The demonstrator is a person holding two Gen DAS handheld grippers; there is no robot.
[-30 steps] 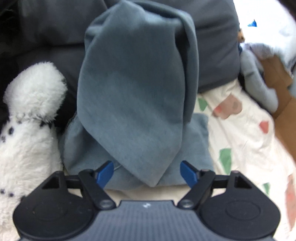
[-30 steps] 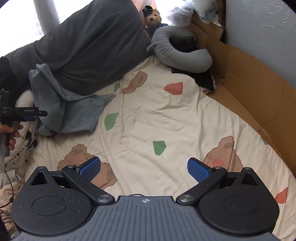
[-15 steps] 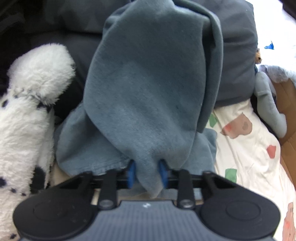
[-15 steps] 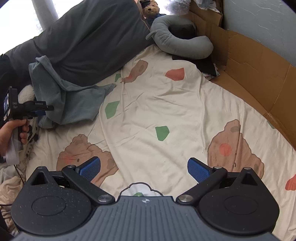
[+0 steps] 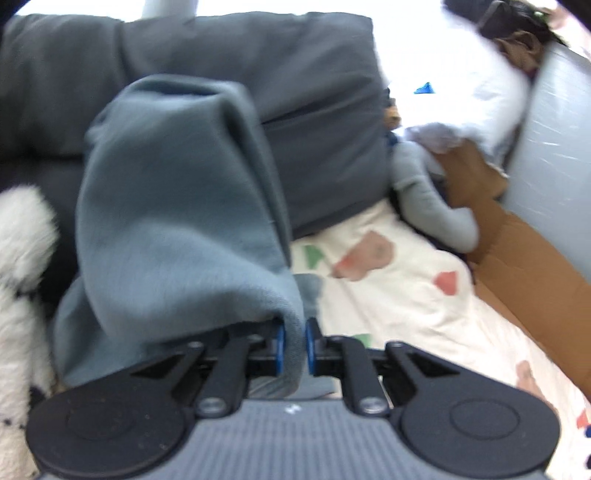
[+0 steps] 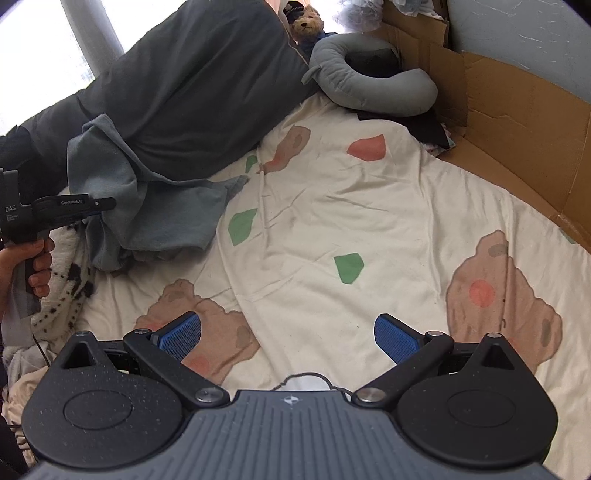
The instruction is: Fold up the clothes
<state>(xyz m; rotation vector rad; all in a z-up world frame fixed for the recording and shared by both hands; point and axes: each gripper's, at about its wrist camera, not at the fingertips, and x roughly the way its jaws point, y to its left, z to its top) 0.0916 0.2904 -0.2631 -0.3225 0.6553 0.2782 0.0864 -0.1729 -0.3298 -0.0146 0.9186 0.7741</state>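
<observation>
A blue-grey garment [image 5: 173,221] hangs draped against a dark grey pillow [image 5: 295,110] at the head of the bed. My left gripper [image 5: 293,343] is shut on a fold of its lower edge and lifts it, with cloth bunched between the blue pads. In the right wrist view the garment [image 6: 147,199] lies at the left of the patterned sheet [image 6: 332,221], with the left gripper [image 6: 107,203] touching it. My right gripper [image 6: 288,332] is open and empty above the sheet, far from the garment.
A white spotted plush blanket [image 5: 22,258] lies left of the garment. A grey neck pillow [image 6: 369,85] and a teddy bear [image 6: 306,24] sit at the far end. Cardboard panels [image 6: 517,122] line the right side of the bed.
My left gripper closed on the garment's lower edge and has swung right while lifting it. My right gripper stayed open and drifted slightly forward over the sheet.
</observation>
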